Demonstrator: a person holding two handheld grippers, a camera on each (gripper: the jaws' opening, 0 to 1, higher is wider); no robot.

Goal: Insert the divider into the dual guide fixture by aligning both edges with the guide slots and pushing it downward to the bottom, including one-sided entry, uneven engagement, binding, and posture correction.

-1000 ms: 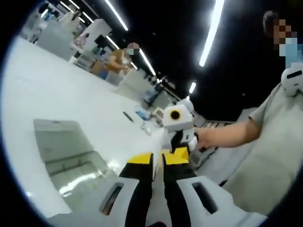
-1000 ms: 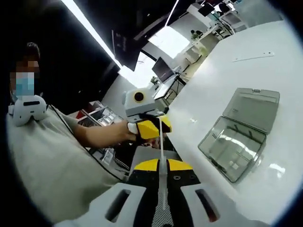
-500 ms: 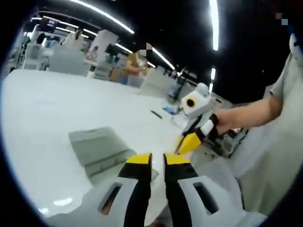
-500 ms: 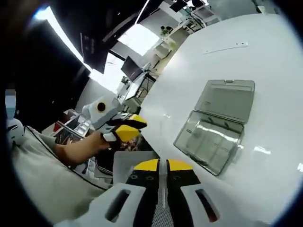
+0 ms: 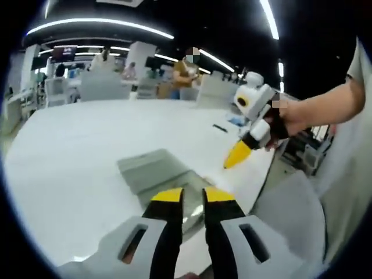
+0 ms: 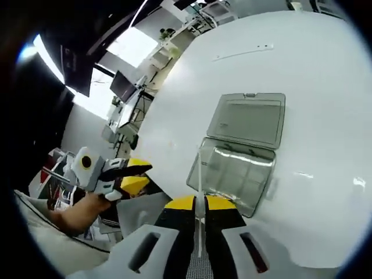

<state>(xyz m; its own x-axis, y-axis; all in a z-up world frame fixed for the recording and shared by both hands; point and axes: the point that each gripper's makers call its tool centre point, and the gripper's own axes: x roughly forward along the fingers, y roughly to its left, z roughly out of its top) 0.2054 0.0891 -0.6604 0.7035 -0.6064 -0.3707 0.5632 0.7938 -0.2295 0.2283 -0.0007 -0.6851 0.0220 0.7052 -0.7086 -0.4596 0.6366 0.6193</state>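
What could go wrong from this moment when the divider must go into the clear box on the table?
1. The right gripper pinches the thin divider low on one edge, so it may tilt and enter one slot only, then bind.
2. The open clear box lies loose on the white table; pushing down may slide it.

A wide white table stands under long ceiling light strips, with desks and monitors behind.

A white table carries an open clear compartment box and a thin strip.
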